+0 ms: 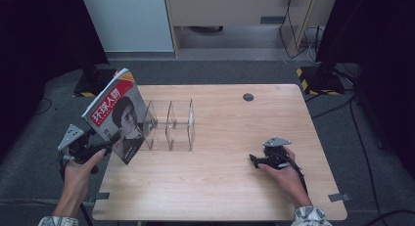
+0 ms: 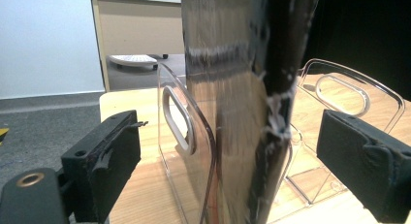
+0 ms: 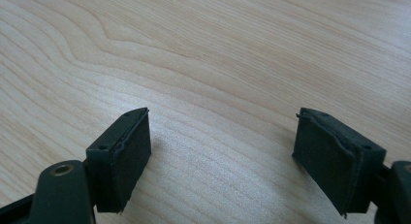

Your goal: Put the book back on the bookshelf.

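Magazine (image 1: 117, 116) is being slotted into the clear rack (image 1: 169, 125) at its left end, tilted, between the parted left gripper (image 2: 228, 151) pads, unclamped. Withdrawal is likely called for next. Right gripper (image 3: 220, 151) is held apart over the table (image 1: 220, 187).

Magazine (image 1: 119, 116): glossy cover, red band with white characters at top, dark portrait photo below. Stands tilted, top leaning away toward left rear, lower edge at left end of clear rack (image 1: 169, 125), near table's left edge. In left gripper view, seen edge-on: shiny reflective cover (image 2: 228, 103), dark worn spine with frayed white bits, upright just beside clear divider (image 2: 186, 136) with oval handle cutout. Rack: transparent acrylic, several upright dividers, on wooden table, left of centre.
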The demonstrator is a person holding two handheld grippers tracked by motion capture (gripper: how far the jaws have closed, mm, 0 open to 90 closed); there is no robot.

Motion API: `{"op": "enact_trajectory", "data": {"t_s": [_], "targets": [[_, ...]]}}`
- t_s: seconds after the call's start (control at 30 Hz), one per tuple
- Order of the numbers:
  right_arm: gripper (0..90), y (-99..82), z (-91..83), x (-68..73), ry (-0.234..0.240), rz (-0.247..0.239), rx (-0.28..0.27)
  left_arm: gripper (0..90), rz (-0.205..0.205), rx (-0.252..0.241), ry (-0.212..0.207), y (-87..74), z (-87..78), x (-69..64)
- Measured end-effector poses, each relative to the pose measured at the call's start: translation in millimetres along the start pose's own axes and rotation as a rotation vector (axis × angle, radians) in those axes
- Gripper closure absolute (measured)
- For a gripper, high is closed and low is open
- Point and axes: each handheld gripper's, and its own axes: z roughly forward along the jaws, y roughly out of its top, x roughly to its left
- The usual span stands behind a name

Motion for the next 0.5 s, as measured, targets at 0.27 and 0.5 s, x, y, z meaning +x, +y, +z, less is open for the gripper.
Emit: {"op": "enact_trajectory", "data": {"t_s": [0.27, 0.5], "targets": [[21.2, 0.0, 0.0, 0.0, 0.0, 0.0, 0.0, 7.8, -0.014, 0.012, -0.021, -3.5, -7.0, -3.5], [21.0, 0.0, 0.0, 0.0, 0.0, 0.0, 0.0, 7.9, 0.007, 0.039, -0.013, -9.1, -10.1, -4.1]]}}
